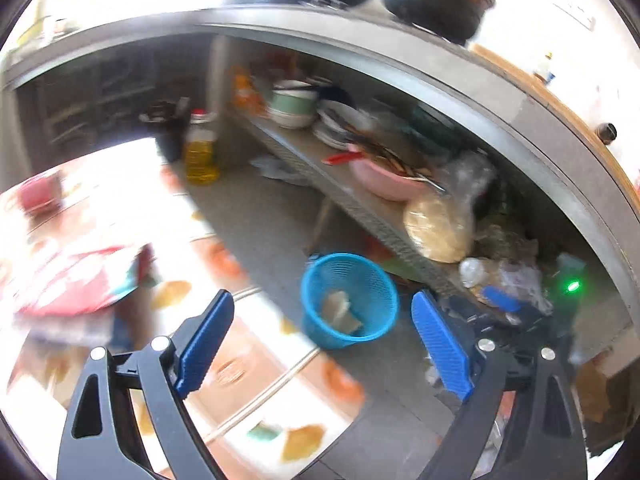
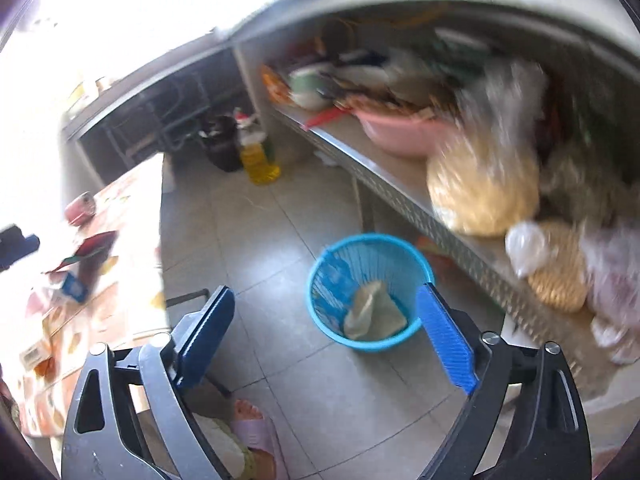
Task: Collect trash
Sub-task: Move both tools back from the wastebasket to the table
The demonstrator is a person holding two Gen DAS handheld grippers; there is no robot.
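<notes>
A blue mesh waste basket (image 1: 349,300) (image 2: 370,290) stands on the tiled floor beside a low metal shelf. Crumpled beige trash (image 1: 340,312) (image 2: 374,312) lies in its bottom; in the right wrist view a blue-white wrapper (image 2: 332,280) leans on its inner wall. My left gripper (image 1: 322,340) hangs above the floor and table edge, open, nothing between its blue pads. My right gripper (image 2: 326,340) is open too and empty, high above the floor with the basket ahead. The other gripper's dark body (image 1: 504,320) shows right of the left one.
A table with a patterned cloth (image 1: 248,360) (image 2: 100,280) holds red packets (image 1: 72,280) and small items. The metal shelf (image 2: 400,184) carries a pink basin (image 1: 384,180), bowls and bags of food (image 2: 484,188). An oil bottle (image 1: 200,148) stands on the floor. A slippered foot (image 2: 252,420) is below.
</notes>
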